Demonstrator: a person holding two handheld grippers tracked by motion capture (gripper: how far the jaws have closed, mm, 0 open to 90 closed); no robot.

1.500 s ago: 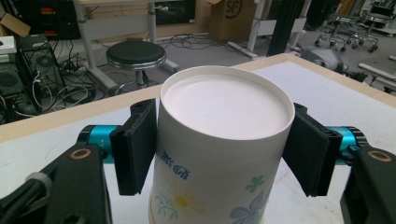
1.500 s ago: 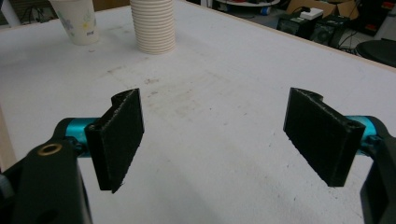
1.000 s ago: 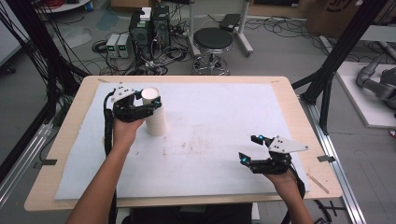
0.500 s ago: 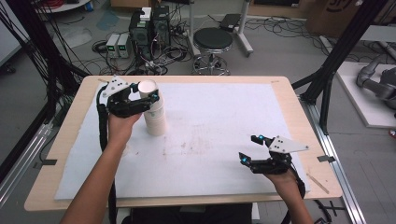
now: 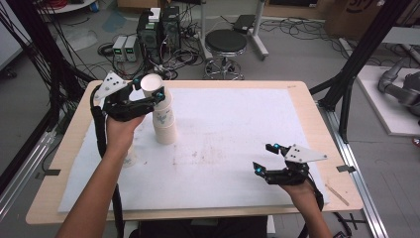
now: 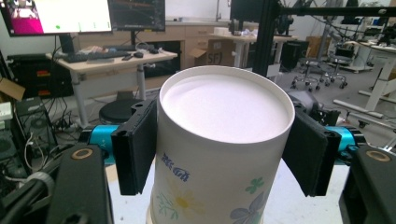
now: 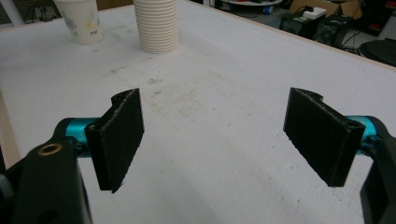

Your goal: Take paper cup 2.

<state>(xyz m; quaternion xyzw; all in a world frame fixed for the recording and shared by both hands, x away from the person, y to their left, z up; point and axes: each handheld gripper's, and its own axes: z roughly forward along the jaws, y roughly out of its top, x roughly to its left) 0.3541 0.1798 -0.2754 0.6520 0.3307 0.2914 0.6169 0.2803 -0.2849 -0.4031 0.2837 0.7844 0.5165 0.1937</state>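
A stack of white paper cups (image 5: 166, 128) stands on the left half of the white mat (image 5: 233, 124). My left gripper (image 5: 148, 92) is shut on the top cup (image 5: 153, 88), a flower-printed cup held slightly tilted just above the stack. In the left gripper view both black pads press the sides of this cup (image 6: 224, 140) below its rim. A single printed cup (image 7: 81, 21) stands on the mat beside the stack (image 7: 156, 25); in the high view my left forearm partly hides it (image 5: 131, 158). My right gripper (image 5: 263, 158) rests low at the front right, open and holding nothing (image 7: 215, 135).
The mat covers a wooden table (image 5: 317, 134). A small wooden stick (image 5: 340, 194) lies near the table's front right corner. Black frame posts (image 5: 354, 64) stand at the right and left sides. A stool (image 5: 225, 44) and electronics sit on the floor beyond the far edge.
My left gripper has risen with the top cup, drawing it up off the stack and tilting it a little. The right gripper has stayed in place.
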